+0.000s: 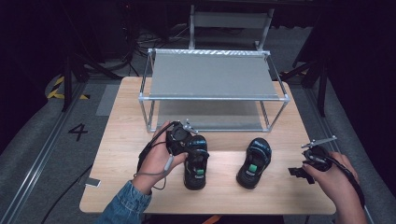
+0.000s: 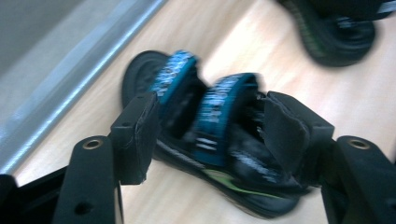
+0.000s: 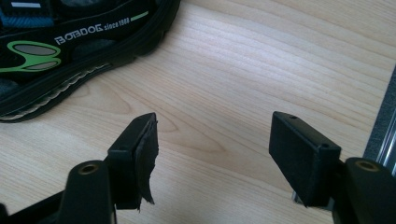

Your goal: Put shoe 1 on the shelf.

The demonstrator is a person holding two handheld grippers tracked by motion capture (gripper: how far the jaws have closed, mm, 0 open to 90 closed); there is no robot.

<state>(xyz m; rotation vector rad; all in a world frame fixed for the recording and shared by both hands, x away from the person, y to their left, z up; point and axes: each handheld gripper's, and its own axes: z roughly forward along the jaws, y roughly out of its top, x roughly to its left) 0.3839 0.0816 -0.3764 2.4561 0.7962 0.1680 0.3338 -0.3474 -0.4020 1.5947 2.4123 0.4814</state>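
Note:
Two black sandals with blue straps lie side by side on the wooden table (image 1: 121,140). My left gripper (image 1: 193,147) is open over the left sandal (image 1: 196,165). In the left gripper view my left gripper (image 2: 210,126) straddles this sandal's (image 2: 219,112) blue straps, one jaw on each side, and the image is blurred. The right sandal (image 1: 254,163) lies free. My right gripper (image 1: 296,171) hovers open to its right, low above the table. In the right gripper view my right gripper (image 3: 212,140) has only bare wood between its jaws, and the right sandal (image 3: 70,51) lies ahead at the upper left.
A two-tier metal-frame rack (image 1: 212,74) with grey shelves stands at the back of the table, just behind the sandals; its lower bar (image 2: 70,84) runs past the left sandal. The table's right edge (image 3: 383,121) is close to my right gripper. A small tag (image 1: 92,182) lies at the front left.

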